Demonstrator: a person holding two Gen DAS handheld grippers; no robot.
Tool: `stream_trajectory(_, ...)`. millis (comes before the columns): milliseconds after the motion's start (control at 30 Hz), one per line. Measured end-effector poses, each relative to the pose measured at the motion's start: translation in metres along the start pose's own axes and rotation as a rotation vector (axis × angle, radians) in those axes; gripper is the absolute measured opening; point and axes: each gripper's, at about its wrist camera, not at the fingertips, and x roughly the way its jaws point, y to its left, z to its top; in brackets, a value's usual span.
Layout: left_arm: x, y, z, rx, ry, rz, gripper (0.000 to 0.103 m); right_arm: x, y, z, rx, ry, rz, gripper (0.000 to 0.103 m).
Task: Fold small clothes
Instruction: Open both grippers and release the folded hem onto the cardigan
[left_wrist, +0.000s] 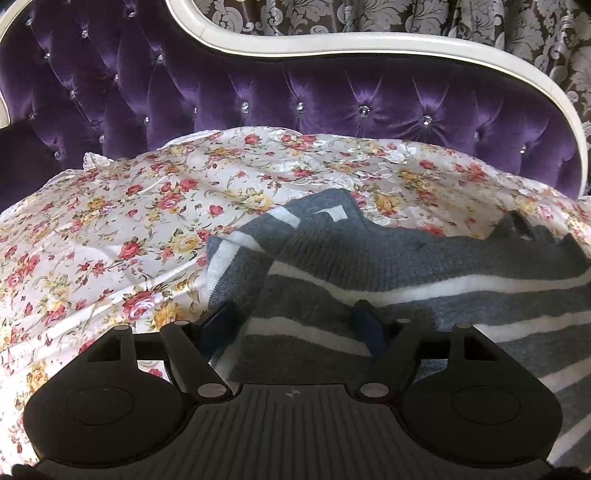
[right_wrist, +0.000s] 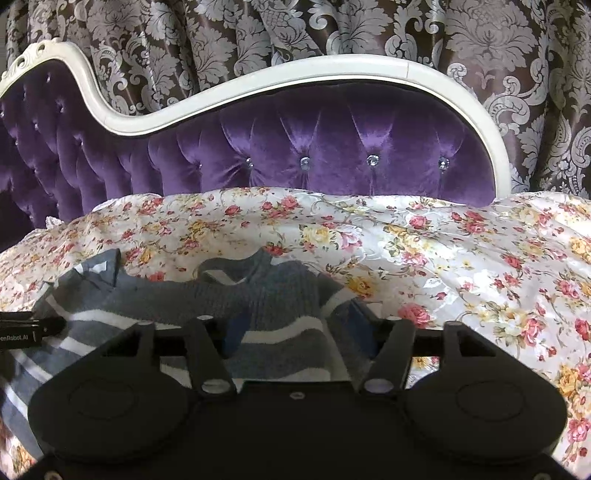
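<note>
A small grey knit sweater with white stripes lies on a floral bedspread, its left sleeve folded over the body. My left gripper is open, its blue-padded fingers spread over the sweater's left part, with knit cloth lying between them. In the right wrist view the sweater spreads to the left. My right gripper is open over the sweater's right sleeve area, cloth between the fingers. The left gripper's body shows at the left edge.
A purple tufted headboard with a white curved frame stands behind the bed. Patterned brown and silver curtains hang behind it. The floral bedspread extends right of the sweater.
</note>
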Motion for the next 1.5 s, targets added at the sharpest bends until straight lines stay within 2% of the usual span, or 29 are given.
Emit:
stream_trajectory(233, 0.004, 0.005, -0.001, -0.037, 0.012, 0.025, 0.093, 0.007, 0.005, -0.005, -0.04, 0.031, -0.013, 0.078)
stream_trajectory(333, 0.006, 0.008, 0.0, -0.049, 0.017, 0.019, 0.095, 0.012, 0.003, -0.007, -0.047, 0.054, -0.023, 0.079)
stream_trajectory(533, 0.006, 0.007, -0.001, -0.053, 0.012, 0.025, 0.096, 0.026, -0.016, -0.013, -0.001, 0.103, -0.076, 0.083)
stream_trajectory(667, 0.006, 0.007, -0.001, -0.056, 0.015, 0.025, 0.096, 0.026, -0.031, -0.013, 0.045, 0.092, -0.105, 0.086)
stream_trajectory(1167, 0.005, 0.007, 0.0, -0.073, 0.017, 0.039, 0.098, 0.029, -0.037, -0.017, 0.038, 0.073, -0.127, 0.098)
stream_trajectory(1500, 0.005, 0.007, 0.001, -0.083, 0.023, 0.05, 0.098, 0.029, -0.038, -0.018, 0.046, 0.055, -0.128, 0.101)
